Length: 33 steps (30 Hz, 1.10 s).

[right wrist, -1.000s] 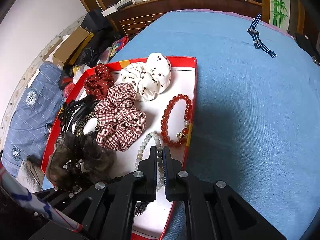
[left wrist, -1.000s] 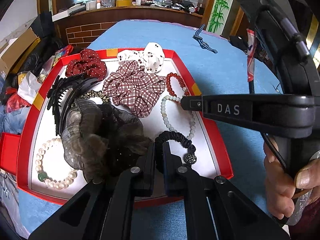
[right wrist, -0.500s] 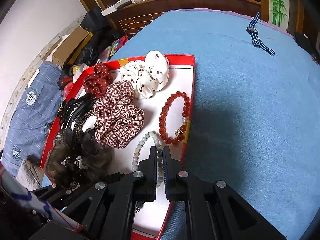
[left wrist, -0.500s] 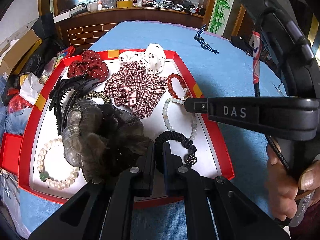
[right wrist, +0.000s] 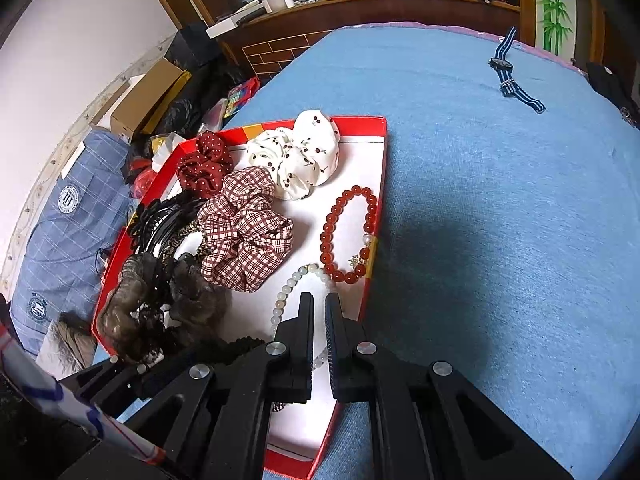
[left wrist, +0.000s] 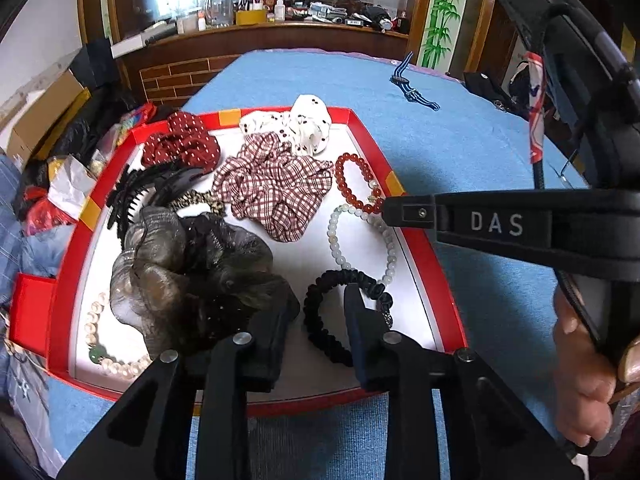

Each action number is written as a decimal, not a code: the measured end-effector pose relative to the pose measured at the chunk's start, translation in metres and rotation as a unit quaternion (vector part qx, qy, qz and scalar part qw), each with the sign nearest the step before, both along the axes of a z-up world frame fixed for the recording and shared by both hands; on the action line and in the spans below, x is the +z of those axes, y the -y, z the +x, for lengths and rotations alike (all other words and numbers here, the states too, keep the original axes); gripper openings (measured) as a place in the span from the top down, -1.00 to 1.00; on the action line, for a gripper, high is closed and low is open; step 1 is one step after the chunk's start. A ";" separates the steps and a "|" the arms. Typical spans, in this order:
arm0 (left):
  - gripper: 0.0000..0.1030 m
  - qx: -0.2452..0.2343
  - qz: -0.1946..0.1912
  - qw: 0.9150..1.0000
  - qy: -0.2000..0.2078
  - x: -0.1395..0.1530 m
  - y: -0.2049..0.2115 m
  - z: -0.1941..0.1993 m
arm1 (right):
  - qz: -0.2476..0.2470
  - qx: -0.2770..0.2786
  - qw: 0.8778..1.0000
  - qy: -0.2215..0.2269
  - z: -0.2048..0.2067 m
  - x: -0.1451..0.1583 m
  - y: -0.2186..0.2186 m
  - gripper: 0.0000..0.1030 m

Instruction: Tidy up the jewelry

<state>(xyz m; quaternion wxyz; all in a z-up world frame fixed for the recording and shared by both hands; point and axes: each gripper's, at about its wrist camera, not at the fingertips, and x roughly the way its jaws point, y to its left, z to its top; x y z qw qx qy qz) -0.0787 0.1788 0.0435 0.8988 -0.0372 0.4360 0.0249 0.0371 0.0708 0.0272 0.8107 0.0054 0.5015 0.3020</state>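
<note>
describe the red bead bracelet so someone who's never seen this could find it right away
On the blue cloth sits a shallow red tray with a white floor. Along its right edge, just right of the plaid scrunchie, lies the red bead bracelet. Its glossy red beads, single white bead and small gold charm set it apart from the pale bead strand just nearer the camera.

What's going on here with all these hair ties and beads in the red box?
A person holds a gripper in each hand over a red tray of scrunchies and bracelets. The left gripper is opening its jaws around a black hair tie. The right gripper, jaws shut and empty, hangs over the pale bead bracelet.
</note>
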 end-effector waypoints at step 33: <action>-0.01 0.053 0.146 0.985 0.073 0.008 0.026 -0.036 | 0.005 -0.045 0.998 0.032 -0.066 0.010 0.072 0.61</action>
